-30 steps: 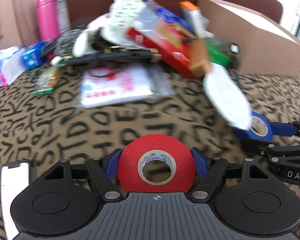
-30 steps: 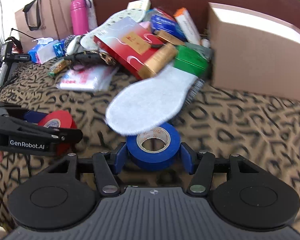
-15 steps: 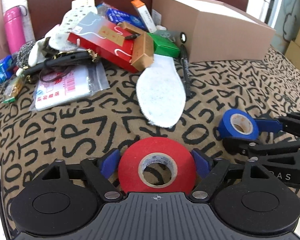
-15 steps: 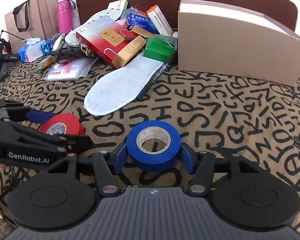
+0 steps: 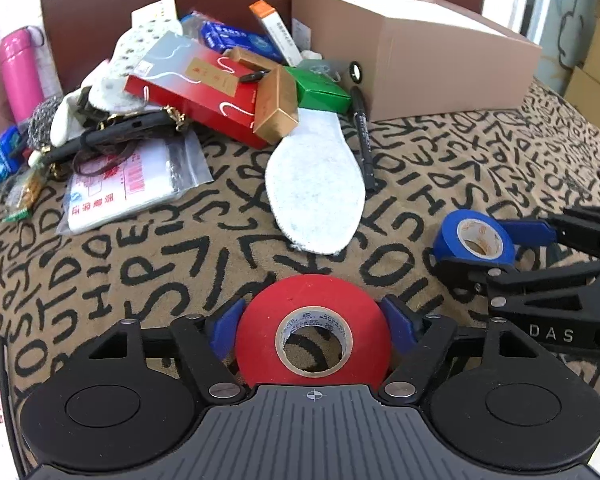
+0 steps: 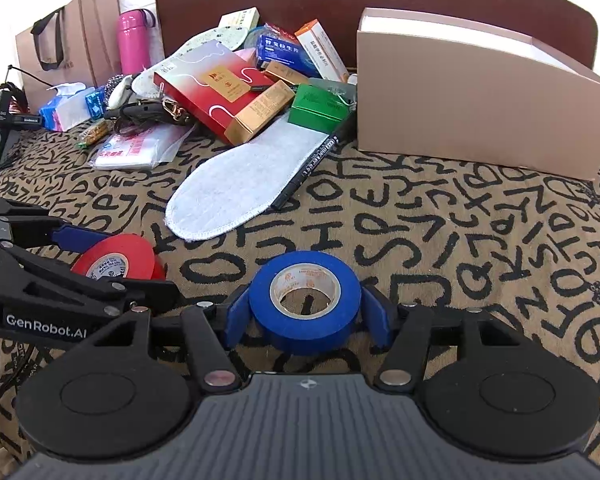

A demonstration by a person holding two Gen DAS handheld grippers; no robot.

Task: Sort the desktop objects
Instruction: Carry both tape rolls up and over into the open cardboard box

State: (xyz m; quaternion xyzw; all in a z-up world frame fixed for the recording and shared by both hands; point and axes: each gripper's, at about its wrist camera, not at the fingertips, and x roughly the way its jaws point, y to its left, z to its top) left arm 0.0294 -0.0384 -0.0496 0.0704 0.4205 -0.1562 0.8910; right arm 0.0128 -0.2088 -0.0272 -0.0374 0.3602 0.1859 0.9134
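Note:
A red tape roll (image 5: 312, 300) sits between the blue pads of my left gripper (image 5: 312, 322). Its jaws are closing on the roll, and the pads press against its sides. My right gripper (image 6: 306, 312) is shut on a blue tape roll (image 6: 304, 320), one pad on either side. Both rolls lie flat, holes up, low over the letter-patterned tablecloth (image 6: 480, 240). The two grippers are side by side. The right gripper (image 5: 480, 246) and the blue roll (image 5: 452, 236) show at the right of the left wrist view. The left gripper (image 6: 116, 264) and the red roll (image 6: 132, 252) show at the left of the right wrist view.
Ahead lie a white insole (image 6: 236, 184) and a black marker (image 6: 312, 164). Behind them is a pile of small boxes around a red box (image 6: 216, 88). A big beige box (image 6: 472, 108) stands at the back right, with a pink bottle (image 6: 134, 40) and a paper bag (image 6: 72, 36) at the back left.
Both grippers have drawn back from the pile with their rolls still in them. The insole and the boxes now lie farther off. The last half second brought almost no shift.

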